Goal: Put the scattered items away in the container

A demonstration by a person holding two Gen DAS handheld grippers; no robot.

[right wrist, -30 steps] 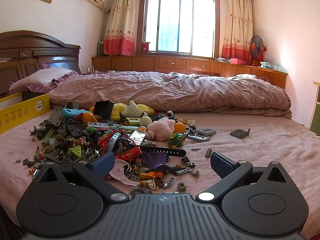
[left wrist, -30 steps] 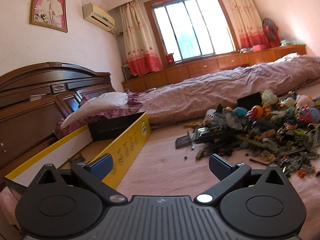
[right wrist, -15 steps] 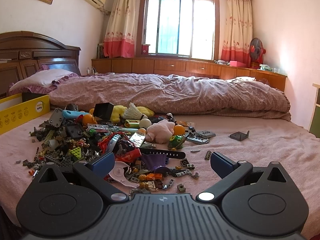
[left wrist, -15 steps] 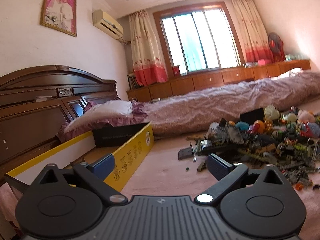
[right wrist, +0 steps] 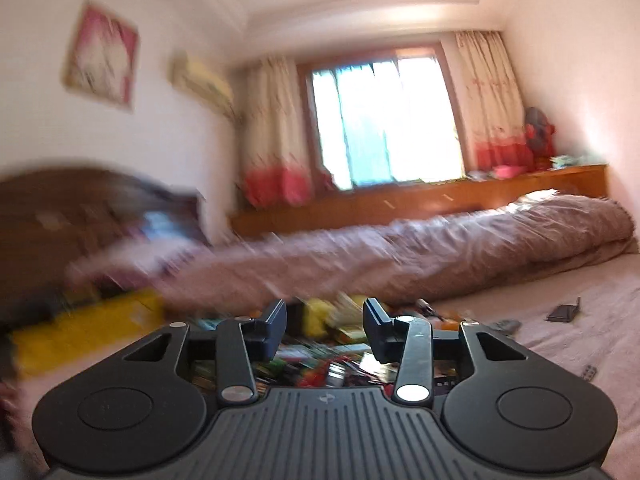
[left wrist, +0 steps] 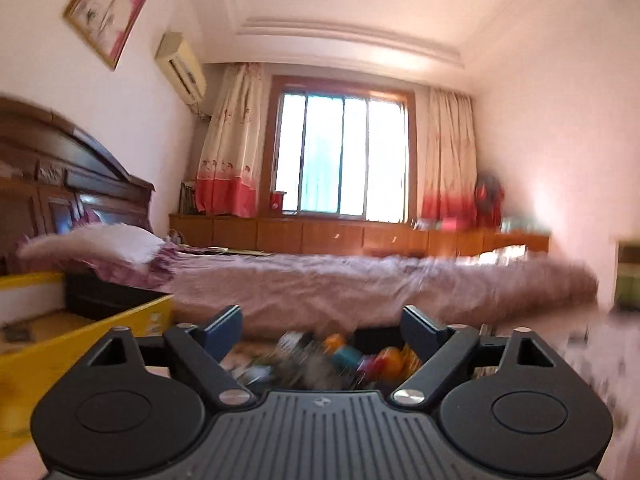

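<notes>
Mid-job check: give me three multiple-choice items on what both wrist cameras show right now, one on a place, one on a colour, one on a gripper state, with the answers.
1. In the left wrist view, where is the open cardboard box?
A. Far right
B. Lower left, beside the dark wooden headboard
C. On the window ledge

2. What colour is the box's outer wall?
A. Yellow
B. Green
C. White

3. How do the two grippers compare?
A. Both clamp toys
B. Left fingers wide apart, right fingers closer together, neither holding anything
C. Right wider than left

Answers:
1 B: the open cardboard box sits at lower left, below the dark wooden headboard.
2 A: its wall shows yellow in both views.
3 B: the left gripper stands wide open; the right gripper has a narrower, empty gap above the blurred heap of mixed toys.
</notes>
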